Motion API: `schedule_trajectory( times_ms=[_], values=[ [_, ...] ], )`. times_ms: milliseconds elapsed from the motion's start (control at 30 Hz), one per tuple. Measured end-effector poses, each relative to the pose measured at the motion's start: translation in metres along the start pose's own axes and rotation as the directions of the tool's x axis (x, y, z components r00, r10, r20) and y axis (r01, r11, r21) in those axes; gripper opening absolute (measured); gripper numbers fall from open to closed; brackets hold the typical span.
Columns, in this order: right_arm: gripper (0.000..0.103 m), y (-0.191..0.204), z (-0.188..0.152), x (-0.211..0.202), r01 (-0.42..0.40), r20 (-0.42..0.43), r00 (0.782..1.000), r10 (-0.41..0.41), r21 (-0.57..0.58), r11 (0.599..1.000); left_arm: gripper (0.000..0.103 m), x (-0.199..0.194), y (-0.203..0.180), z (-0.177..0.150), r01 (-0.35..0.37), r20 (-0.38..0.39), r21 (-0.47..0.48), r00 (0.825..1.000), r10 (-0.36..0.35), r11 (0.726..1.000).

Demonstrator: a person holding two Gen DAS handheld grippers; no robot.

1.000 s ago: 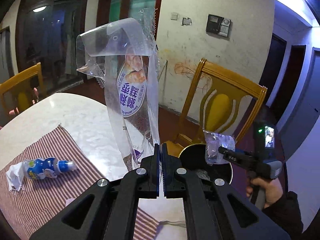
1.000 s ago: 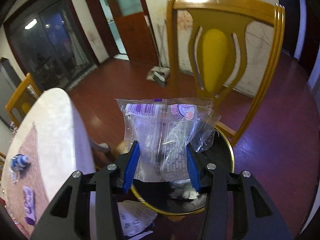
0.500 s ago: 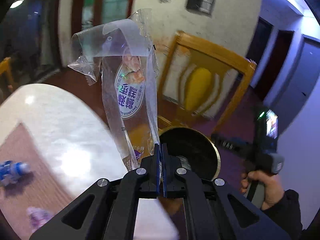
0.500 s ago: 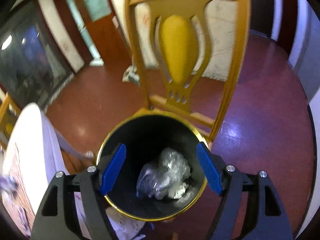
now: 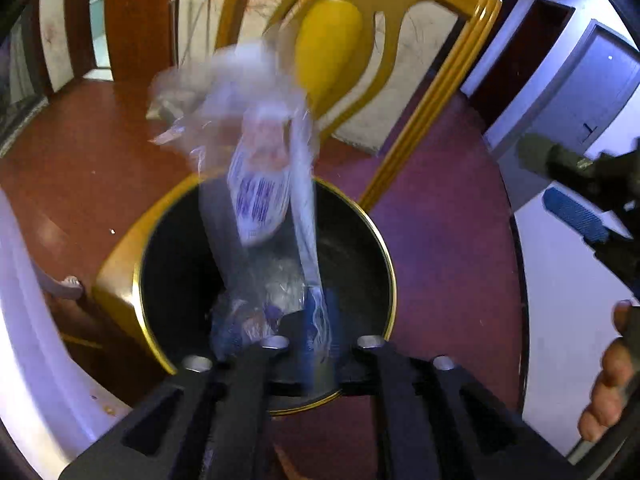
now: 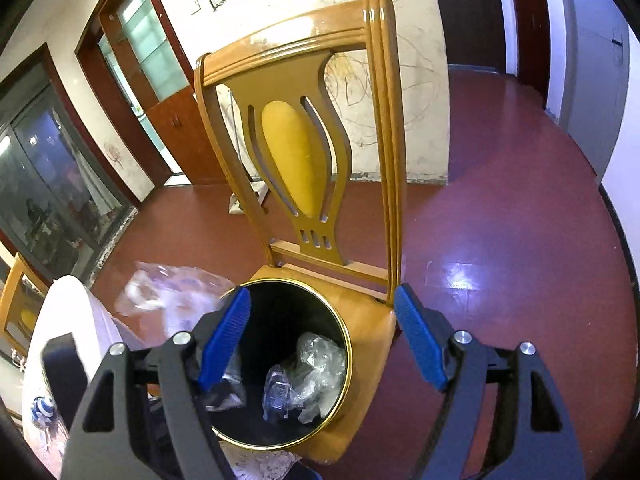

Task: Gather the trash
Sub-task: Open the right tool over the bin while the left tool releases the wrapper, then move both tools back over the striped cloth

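Release step: the left claw [image 5: 316, 344], jaws opening, lets the clear snack wrapper [image 5: 260, 184] drop over the black bin [image 5: 368, 216] on the chair [image 6: 304, 152]. Right claw [image 6: 320, 340], at three o'clock, gapes empty. Next: fetch the bottle [image 6: 42, 406] on the table [image 6: 68, 292].

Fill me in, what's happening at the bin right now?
A person is clearing trash with a handheld tool in each hand. The left tool is opening above the black bin on the chair, with a clear snack wrapper between its fingers, blurred. The right tool is open and empty; crumpled plastic already lies inside.
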State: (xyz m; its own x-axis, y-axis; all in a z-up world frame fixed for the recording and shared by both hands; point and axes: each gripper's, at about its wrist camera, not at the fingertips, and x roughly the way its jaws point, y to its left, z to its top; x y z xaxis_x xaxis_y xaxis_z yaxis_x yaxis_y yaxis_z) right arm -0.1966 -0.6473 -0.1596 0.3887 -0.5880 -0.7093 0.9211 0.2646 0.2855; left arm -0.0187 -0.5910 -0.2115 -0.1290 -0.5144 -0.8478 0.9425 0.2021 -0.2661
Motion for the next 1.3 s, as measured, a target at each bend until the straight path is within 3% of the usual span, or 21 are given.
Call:
schedule_trajectory(
  times_ms=[33, 67, 200, 333, 467, 600, 733, 933, 1000, 1133, 1233, 1300],
  values=[
    [0.074, 0.000, 0.000, -0.001, -0.003, 0.001, 1.000, 0.003, 0.001, 1.000, 0.093, 0.003, 0.000, 0.000, 0.003, -0.006, -0.004, 1.000, -0.003, 1.000],
    [0.074, -0.001, 0.002, -0.004, -0.006, 0.001, 1.000, 0.006, 0.001, 1.000, 0.098, 0.005, 0.000, -0.002, 0.007, -0.005, -0.004, 1.000, -0.007, 1.000],
    [0.074, 0.004, 0.004, -0.011, -0.025, 0.013, 1.000, 0.025, -0.007, 1.000, 0.097, 0.004, -0.005, -0.005, -0.011, -0.012, 0.027, 1.000, 0.011, 1.000],
    [0.074, 0.011, 0.005, -0.018, -0.040, 0.027, 0.999, 0.040, -0.015, 0.999, 0.097, -0.007, -0.005, -0.002, -0.014, 0.015, 0.026, 1.000, 0.014, 1.000],
    [0.074, 0.017, 0.006, -0.027, -0.054, 0.047, 0.997, 0.055, -0.020, 0.998, 0.097, -0.025, 0.000, -0.012, -0.064, 0.061, 0.035, 0.996, 0.062, 0.997],
    [0.074, 0.028, 0.008, -0.035, -0.070, 0.056, 0.996, 0.072, -0.038, 0.997, 0.097, -0.063, 0.017, -0.025, -0.111, 0.120, -0.004, 0.987, 0.111, 0.994],
    [0.074, 0.049, 0.004, -0.043, -0.108, 0.057, 0.992, 0.112, -0.064, 0.992, 0.097, -0.116, 0.042, -0.041, -0.179, 0.209, -0.081, 0.959, 0.192, 0.981],
    [0.075, 0.108, -0.013, -0.068, -0.240, 0.038, 0.968, 0.249, -0.162, 0.957, 0.097, -0.207, 0.086, -0.078, -0.306, 0.331, -0.215, 0.871, 0.364, 0.928],
    [0.075, 0.132, -0.020, -0.078, -0.290, 0.028, 0.953, 0.302, -0.205, 0.935, 0.097, -0.239, 0.101, -0.099, -0.371, 0.351, -0.261, 0.823, 0.445, 0.891],
    [0.075, 0.187, -0.040, -0.104, -0.397, -0.014, 0.911, 0.413, -0.310, 0.864, 0.097, -0.294, 0.129, -0.136, -0.402, 0.375, -0.359, 0.764, 0.525, 0.842],
    [0.075, 0.228, -0.061, -0.123, -0.484, -0.083, 0.867, 0.492, -0.379, 0.789, 0.097, -0.337, 0.154, -0.171, -0.418, 0.387, -0.441, 0.710, 0.589, 0.794],
    [0.075, 0.255, -0.080, -0.134, -0.559, -0.169, 0.822, 0.544, -0.418, 0.715, 0.097, -0.369, 0.170, -0.201, -0.479, 0.371, -0.504, 0.632, 0.680, 0.719]
  ],
)
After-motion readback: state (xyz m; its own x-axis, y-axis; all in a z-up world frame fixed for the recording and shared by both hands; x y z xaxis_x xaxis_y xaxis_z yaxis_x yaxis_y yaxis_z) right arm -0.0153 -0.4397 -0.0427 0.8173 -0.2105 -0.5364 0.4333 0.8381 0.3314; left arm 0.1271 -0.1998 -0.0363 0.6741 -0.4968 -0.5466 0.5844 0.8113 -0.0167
